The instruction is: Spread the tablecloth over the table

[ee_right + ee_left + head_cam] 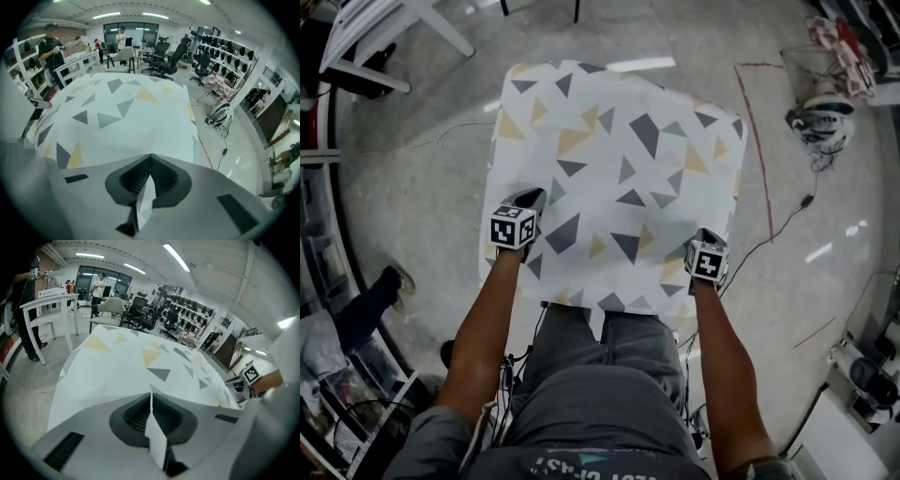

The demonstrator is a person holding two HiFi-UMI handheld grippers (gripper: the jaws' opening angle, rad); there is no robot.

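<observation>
A white tablecloth printed with grey and yellow triangles lies spread over the table, its edges hanging down on all sides. My left gripper is shut on the tablecloth's near left edge; a fold of the cloth stands pinched between its jaws. My right gripper is shut on the near right edge, with a strip of cloth clamped between its jaws. Both arms reach forward over the near side of the table. The tablecloth stretches away flat, and in the right gripper view the tablecloth does the same.
A white chair stands at the far left. On the floor to the right lie a red cable and a wire basket with gear. Shelves line the left side. People and office chairs stand far behind.
</observation>
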